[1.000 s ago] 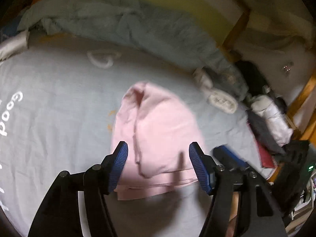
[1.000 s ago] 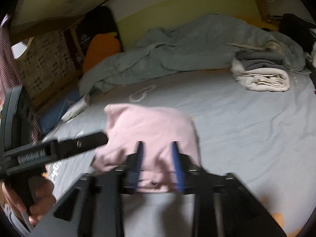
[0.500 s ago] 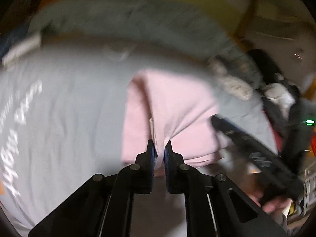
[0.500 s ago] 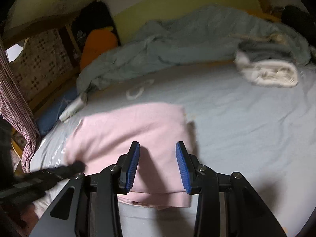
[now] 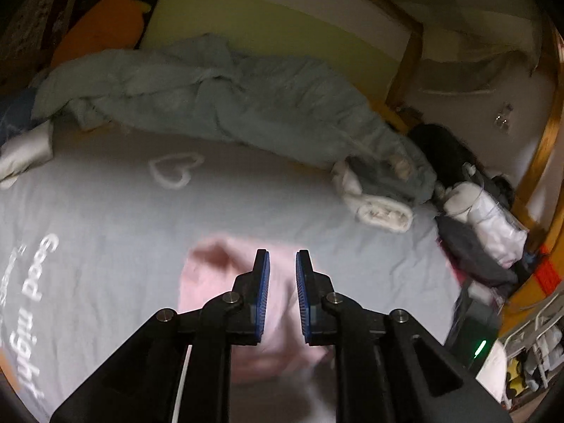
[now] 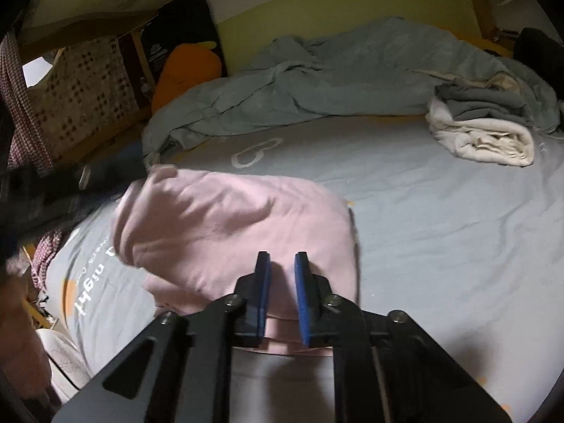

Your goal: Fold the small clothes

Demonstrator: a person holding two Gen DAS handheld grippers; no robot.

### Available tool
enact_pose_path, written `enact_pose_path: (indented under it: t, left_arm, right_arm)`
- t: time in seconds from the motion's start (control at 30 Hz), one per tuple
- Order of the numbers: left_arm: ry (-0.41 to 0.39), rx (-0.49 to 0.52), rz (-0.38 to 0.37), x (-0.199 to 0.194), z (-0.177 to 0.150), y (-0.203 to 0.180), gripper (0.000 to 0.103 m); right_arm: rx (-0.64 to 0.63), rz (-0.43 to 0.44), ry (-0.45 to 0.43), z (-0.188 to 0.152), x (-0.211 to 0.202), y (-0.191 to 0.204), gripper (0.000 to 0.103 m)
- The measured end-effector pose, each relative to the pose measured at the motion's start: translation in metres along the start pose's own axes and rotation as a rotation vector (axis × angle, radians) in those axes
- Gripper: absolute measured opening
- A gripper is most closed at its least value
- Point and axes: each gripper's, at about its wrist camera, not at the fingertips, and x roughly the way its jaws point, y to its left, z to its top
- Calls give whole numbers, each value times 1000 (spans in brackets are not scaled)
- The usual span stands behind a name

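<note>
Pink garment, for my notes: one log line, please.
pink garment: on bed sheet, mid-fold | left tongs: just opening slightly, cloth between | right tongs: just closing at near edge, grip unclear

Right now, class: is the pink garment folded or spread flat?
Folded: the pink garment lies in stacked layers on the grey sheet, its edges doubled at the front.

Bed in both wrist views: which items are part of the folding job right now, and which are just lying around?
Part of the job:
pink garment
left gripper
right gripper

Lying about:
blue-grey blanket
rolled cream and grey clothes
orange cushion
pile of dark and white items
</note>
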Motion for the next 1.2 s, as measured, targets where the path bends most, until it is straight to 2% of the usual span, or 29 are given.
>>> enact_pose_path:
  t: [0.1, 0.23, 0.3, 0.4, 0.43, 0.47, 0.57, 0.7, 0.8, 0.87, 0.9, 0.93, 0.97, 1.0, 1.07, 1.1, 1.2]
  left_arm:
    - [2, 45, 17, 12, 14, -5, 13]
    - [127, 31, 86, 58, 15, 8, 13]
    - [144, 13, 147, 75, 3, 24, 13]
    - [137, 31, 279, 103, -12, 43, 12]
    - [157, 28, 283, 112, -15, 50, 12]
    - [175, 13, 255, 118, -18, 59, 12]
    - [191, 7, 219, 116, -20, 67, 13]
    - [143, 82, 260, 112, -24, 54, 13]
    - [82, 90, 219, 78, -21, 42, 12]
    - [45, 101, 172, 48, -22, 29, 28]
    - [41, 72, 148, 37, -23, 27, 59]
    - [38, 15, 120, 30, -26, 30, 81]
    - [47, -41, 96, 29, -29, 35, 83]
    - [74, -92, 69, 31, -32, 41, 83]
    - [142, -179, 58, 47, -39, 56, 83]
    - [175, -230, 57, 55, -44, 65, 83]
    - [269, -400, -47, 78, -64, 89, 83]
  right_arm:
    - [-14, 17, 27, -3, 4, 3, 13]
    - [-30, 35, 55, -12, 6, 6, 13]
    - [-22, 46, 60, -15, 5, 5, 13]
    - [-5, 64, 75, -17, 7, 2, 13]
    - [3, 65, 78, -18, 8, 1, 13]
    - [12, 70, 82, -19, 10, -1, 13]
    - [33, 84, 102, -22, 13, -5, 13]
    - [57, 108, 122, -21, 14, -12, 13]
    - [57, 107, 111, -16, 2, -14, 14]
    - [72, 95, 72, -9, -9, -19, 14]
    - [93, 88, 48, -5, -14, -25, 17]
    - [120, 81, 31, -2, -17, -31, 30]
    - [157, 74, 17, 0, -17, -39, 49]
    - [208, 66, 18, 1, -14, -50, 54]
    - [296, 92, 42, 2, -5, -67, 54]
    - [357, 143, 62, 0, 3, -78, 54]
    - [532, 269, 135, -11, 28, -104, 54]
